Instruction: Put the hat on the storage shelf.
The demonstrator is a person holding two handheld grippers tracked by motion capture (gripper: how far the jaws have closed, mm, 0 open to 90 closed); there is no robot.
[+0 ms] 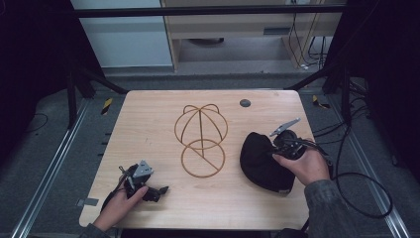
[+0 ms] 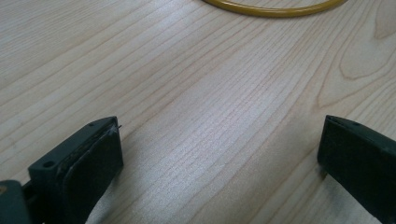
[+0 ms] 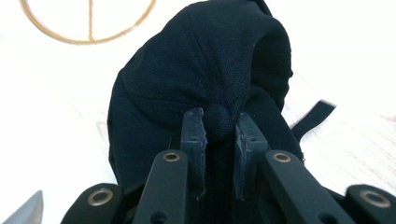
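A black cap (image 1: 261, 161) lies on the right part of the wooden surface (image 1: 148, 129), crumpled, just right of the wire frame. In the right gripper view the cap (image 3: 201, 70) rises directly ahead of the jaws, with a fold of its fabric bunched between them. A black strap (image 3: 314, 116) extends from the cap's right side onto the surface.

The right hand-held gripper (image 1: 283, 145) sits at the cap's right edge, held by the person's right hand (image 1: 307, 166). In the right gripper view the right hand-held gripper (image 3: 219, 135) has its jaws closed to a narrow gap, pinching the fold of cap fabric. A grey three-cornered plate (image 1: 285, 126) projects above it, and black cable (image 1: 366, 188) trails off the right edge of the surface.

The wire frame (image 1: 200, 140) lies at the centre of the surface: a domed cage shape at the far end joined to a ring with one diagonal bar at the near end. It is apart from the cap.

The left hand-held gripper (image 1: 148, 188) rests near the near left corner, held by the left hand (image 1: 119, 206). In the left gripper view the left hand-held gripper (image 2: 219, 149) has its jaws wide apart with bare wood between them, holding nothing. An arc of the yellow-brown wire frame (image 2: 275, 9) lies ahead.

A small dark round disc (image 1: 244, 103) is set in the surface near the far edge.
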